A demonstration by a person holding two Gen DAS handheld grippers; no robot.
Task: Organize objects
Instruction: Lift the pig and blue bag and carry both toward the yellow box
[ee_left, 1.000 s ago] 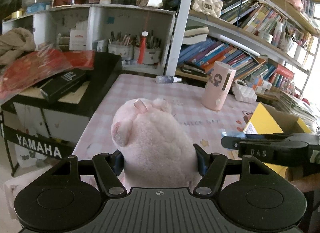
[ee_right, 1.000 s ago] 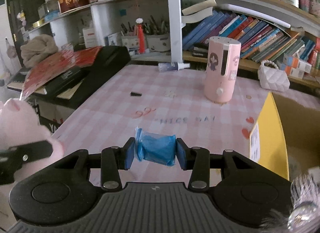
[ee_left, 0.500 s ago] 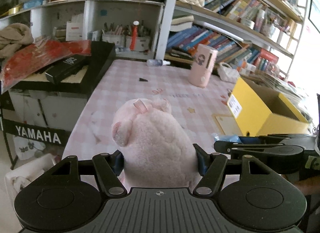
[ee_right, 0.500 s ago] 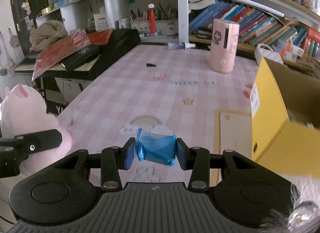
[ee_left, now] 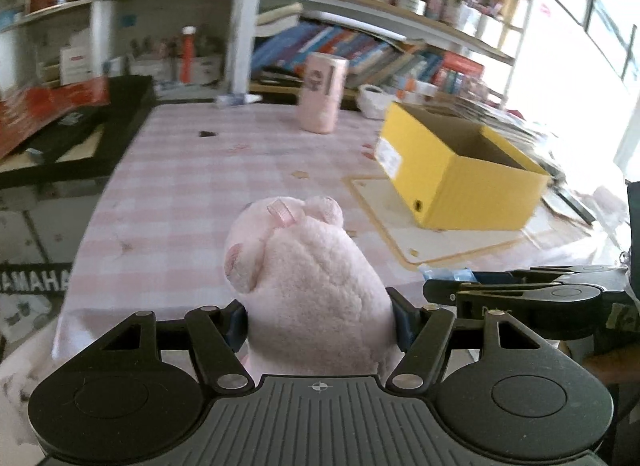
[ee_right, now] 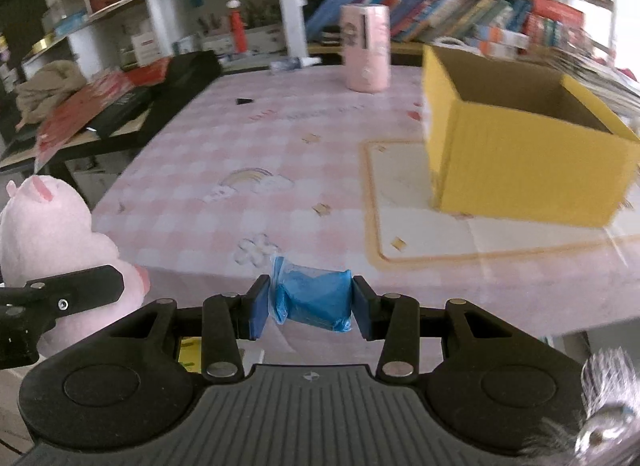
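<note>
Both grippers have swung toward the yellow box (ee_left: 460,169) at 2 o'clock; left fingers (ee_left: 404,318) grasp the plush (ee_left: 312,286), right fingers (ee_right: 258,306) the blue packet (ee_right: 314,300).

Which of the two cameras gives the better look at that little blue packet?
The right wrist view: the blue packet sits centred, pinched between the right gripper fingers, its crinkled wrapping plain. The left wrist view shows only a sliver of it at the tip of that gripper, seen side-on.
</note>
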